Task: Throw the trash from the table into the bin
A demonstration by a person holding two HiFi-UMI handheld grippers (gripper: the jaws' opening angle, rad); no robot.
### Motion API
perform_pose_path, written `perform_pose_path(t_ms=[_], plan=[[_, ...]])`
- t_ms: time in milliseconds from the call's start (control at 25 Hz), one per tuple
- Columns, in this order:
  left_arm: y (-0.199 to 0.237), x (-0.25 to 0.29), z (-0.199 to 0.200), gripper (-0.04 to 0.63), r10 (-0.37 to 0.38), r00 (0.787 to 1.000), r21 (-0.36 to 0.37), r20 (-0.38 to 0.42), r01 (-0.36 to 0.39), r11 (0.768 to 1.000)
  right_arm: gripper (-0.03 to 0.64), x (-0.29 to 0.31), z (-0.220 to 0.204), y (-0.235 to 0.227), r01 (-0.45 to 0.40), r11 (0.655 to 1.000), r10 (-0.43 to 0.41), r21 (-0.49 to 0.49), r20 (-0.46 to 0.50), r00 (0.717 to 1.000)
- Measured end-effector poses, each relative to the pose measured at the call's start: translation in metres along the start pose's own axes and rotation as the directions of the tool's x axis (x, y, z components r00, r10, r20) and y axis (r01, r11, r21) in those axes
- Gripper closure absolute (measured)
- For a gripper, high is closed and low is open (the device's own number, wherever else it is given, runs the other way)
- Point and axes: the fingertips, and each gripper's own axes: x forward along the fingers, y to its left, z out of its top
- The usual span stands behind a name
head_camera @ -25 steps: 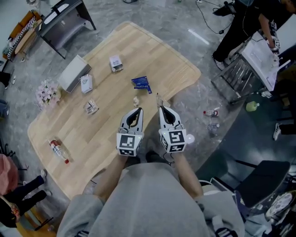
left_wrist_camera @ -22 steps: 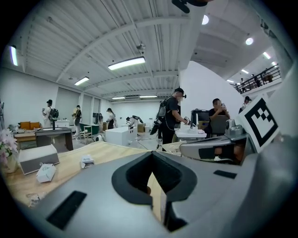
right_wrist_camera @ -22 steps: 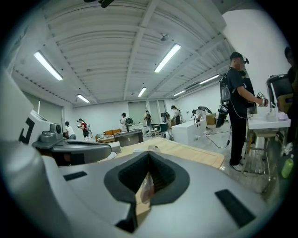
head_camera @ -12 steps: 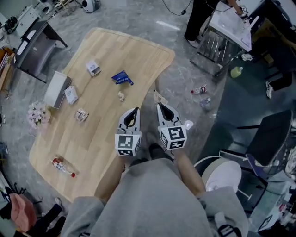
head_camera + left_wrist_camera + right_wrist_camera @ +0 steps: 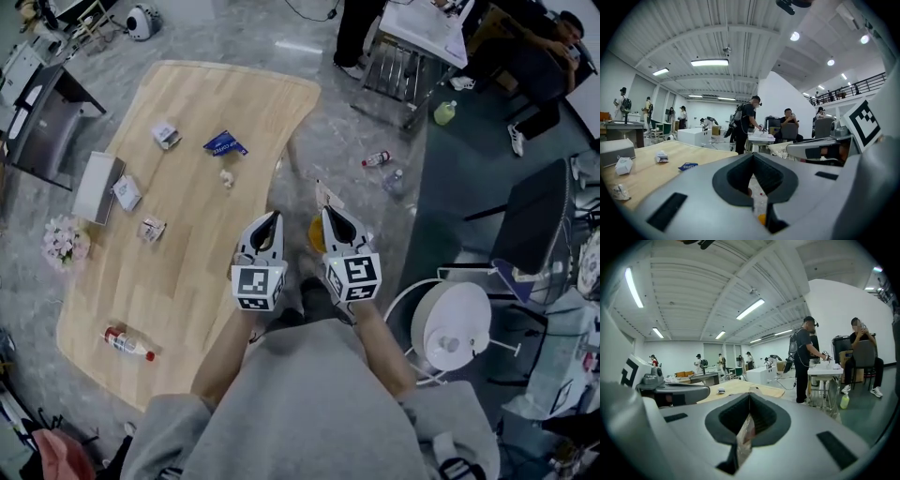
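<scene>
Looking down in head view: both grippers side by side before torso, beyond wooden table (image 5: 202, 272) edge. Left gripper (image 5: 274, 217) pressed together, empty. Right gripper (image 5: 328, 214) pinches thin clear wrapper (image 5: 322, 195), which pokes past tips. White round bin (image 5: 450, 328) on floor, right of grippers. Blue sachet (image 5: 225, 143), small carton (image 5: 166, 135), bottle (image 5: 128, 344) lie on table.
Left gripper view: jaws meet, nothing between.
Right gripper view: wrapper clamped edge-on between closed jaws.

table (image 5: 187, 291) at left | on it: packet (image 5: 225, 143) at far end, carton (image 5: 166, 135) just left of it; bottle (image 5: 128, 344) at near end | left gripper (image 5: 271, 218) and right gripper (image 5: 329, 214) side by side off its right edge; wrapper (image 5: 744, 437) in right one's jaws | bin (image 5: 450, 328) further right, on floor
</scene>
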Motion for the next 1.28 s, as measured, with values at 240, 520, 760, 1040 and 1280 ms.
perform_pose_path(t_ms=[240, 520, 760, 1040, 1280], plan=[[-0.038, 0.01, -0.001, 0.591, -0.092, 0.996, 0.005, -0.002, 0.092, 0.996, 0.609, -0.034, -0.006, -0.027, 0.093, 0.996, -0.093, 0.014, 0.0, 0.996], [-0.075, 0.032, 0.0, 0.591, -0.133, 0.991, 0.018, -0.01, 0.133, 0.991, 0.609, -0.059, -0.008, -0.065, 0.137, 0.99, -0.137, 0.027, 0.005, 0.991], [-0.095, 0.044, -0.002, 0.591, -0.119, 0.993, 0.027, -0.025, 0.12, 0.992, 0.609, -0.067, -0.012, -0.093, 0.13, 0.991, -0.13, 0.038, 0.004, 0.991], [-0.121, 0.067, -0.012, 0.591, -0.106, 0.992, 0.038, -0.062, 0.109, 0.993, 0.609, -0.072, -0.025, -0.124, 0.103, 0.993, -0.102, 0.058, -0.004, 0.995], [-0.143, 0.092, -0.031, 0.591, -0.119, 0.986, 0.06, -0.118, 0.126, 0.99, 0.609, -0.07, -0.04, -0.155, 0.087, 0.992, -0.085, 0.086, -0.016, 0.996]])
